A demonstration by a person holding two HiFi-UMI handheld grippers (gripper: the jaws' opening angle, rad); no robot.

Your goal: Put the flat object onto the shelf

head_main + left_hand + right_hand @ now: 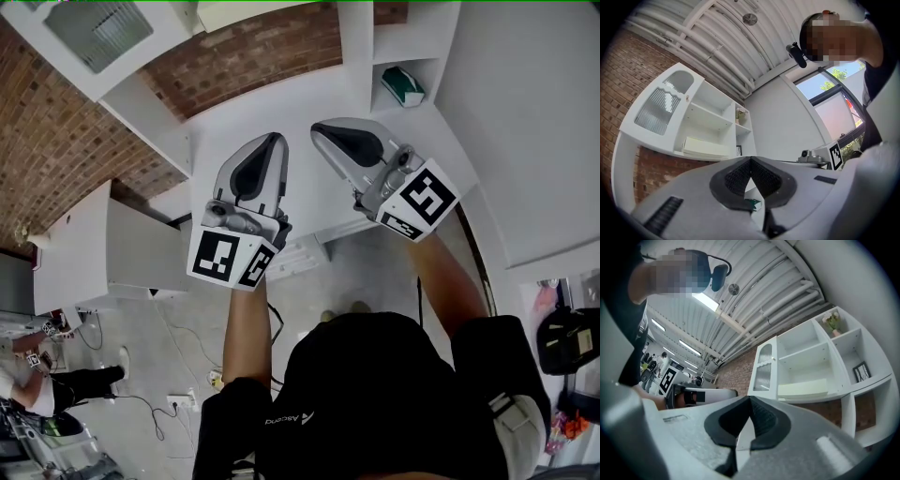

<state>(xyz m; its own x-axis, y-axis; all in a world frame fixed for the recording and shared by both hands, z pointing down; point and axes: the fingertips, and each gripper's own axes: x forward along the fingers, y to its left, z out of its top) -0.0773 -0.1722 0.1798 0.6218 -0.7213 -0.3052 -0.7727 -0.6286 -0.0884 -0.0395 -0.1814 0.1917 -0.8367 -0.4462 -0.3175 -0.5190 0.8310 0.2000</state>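
Left tool (751, 159) and right tool (750, 399) are closed and empty. The cream flat slab (805, 388) lies on the white shelf (812, 399) at three o'clock, apparently delivered.

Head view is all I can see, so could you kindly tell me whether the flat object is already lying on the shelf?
Observer: Yes. The right gripper view shows a cream flat object lying on the bottom board of the open compartment of the white cabinet.
Operator: Thank you. Is the right gripper holding anything?
Observer: No. The right gripper is shut, with nothing between its pads.
Operator: And the left one, please?
Observer: The left gripper is shut and empty as well.
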